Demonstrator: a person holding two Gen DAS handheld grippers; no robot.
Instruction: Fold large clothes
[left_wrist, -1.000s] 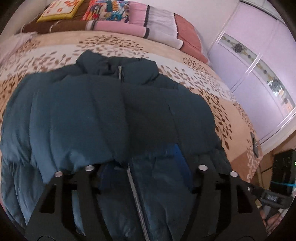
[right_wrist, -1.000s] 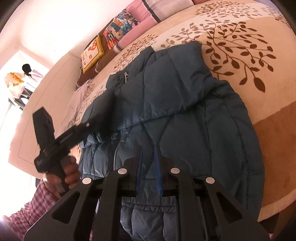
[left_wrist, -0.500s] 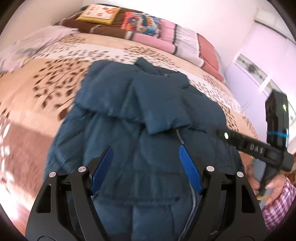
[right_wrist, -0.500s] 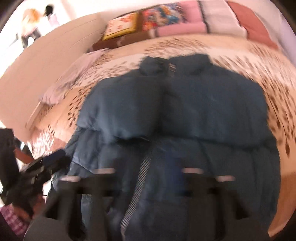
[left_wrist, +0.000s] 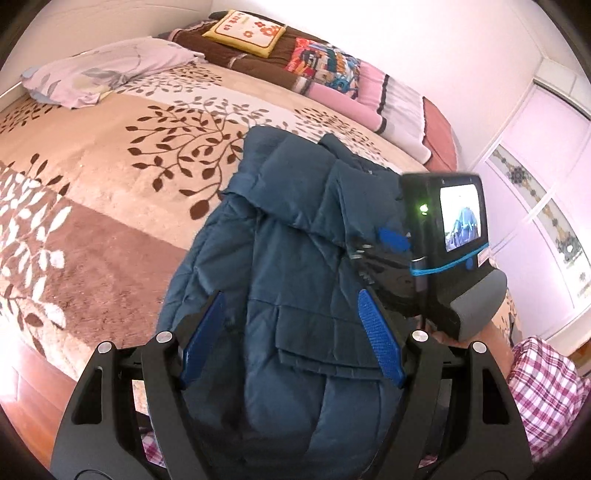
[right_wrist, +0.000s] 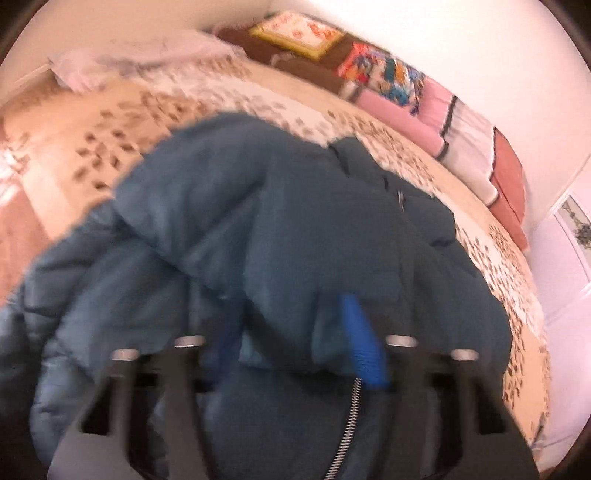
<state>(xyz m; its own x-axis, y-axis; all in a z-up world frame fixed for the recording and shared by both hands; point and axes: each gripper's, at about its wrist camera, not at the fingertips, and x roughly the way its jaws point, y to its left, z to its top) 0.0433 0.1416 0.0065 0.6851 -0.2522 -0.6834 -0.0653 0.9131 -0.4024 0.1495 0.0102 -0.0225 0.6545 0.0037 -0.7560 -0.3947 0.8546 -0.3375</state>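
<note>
The right wrist view is smeared by motion, so the right tool (right_wrist: 295, 343) shows only as a soft dark frame whose closing jaws have jacket (right_wrist: 280, 236) fabric between them, though whether the pads (right_wrist: 364, 341) press on it cannot be told. In the left wrist view that tool's camera block (left_wrist: 448, 251) hides the jacket's right side, and the jacket's lower end runs off the bottom edge behind the left tool (left_wrist: 291, 341). The person's checked sleeve (left_wrist: 546, 391) is cut off at the right edge.
</note>
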